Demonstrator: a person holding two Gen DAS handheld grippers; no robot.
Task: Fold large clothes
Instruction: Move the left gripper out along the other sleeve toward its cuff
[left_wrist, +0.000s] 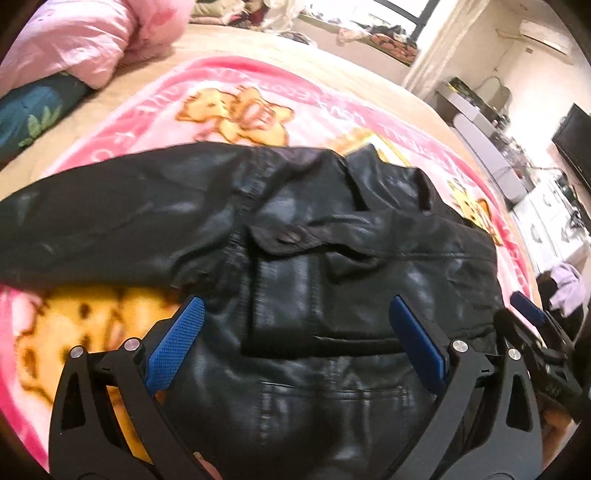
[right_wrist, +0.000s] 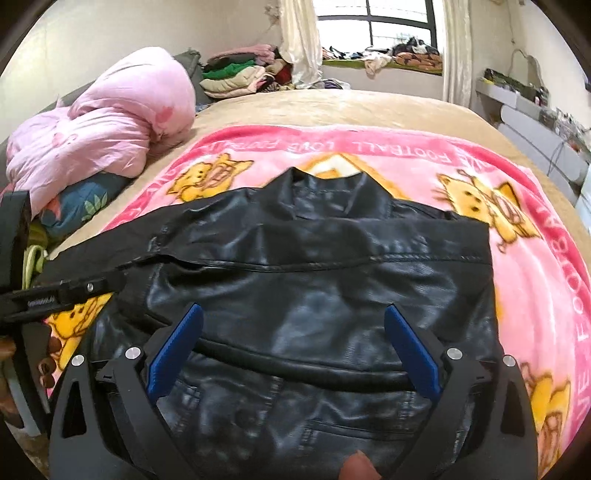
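Note:
A black leather jacket (left_wrist: 314, 258) lies flat on a pink cartoon blanket (left_wrist: 258, 99) on the bed, collar pointing away, its left sleeve stretched out to the left. It also shows in the right wrist view (right_wrist: 314, 277), right side folded over. My left gripper (left_wrist: 295, 306) is open and empty, hovering over the jacket's lower chest. My right gripper (right_wrist: 291, 314) is open and empty over the jacket's lower half. The right gripper's body shows at the right edge of the left wrist view (left_wrist: 532, 332); the left one at the left edge of the right wrist view (right_wrist: 55, 295).
A rolled pink duvet (right_wrist: 110, 122) and a blue floral pillow (right_wrist: 81, 203) lie at the bed's left. Stacked clothes (right_wrist: 236, 74) sit at the far side by the window. A dresser (right_wrist: 535, 118) stands to the right of the bed.

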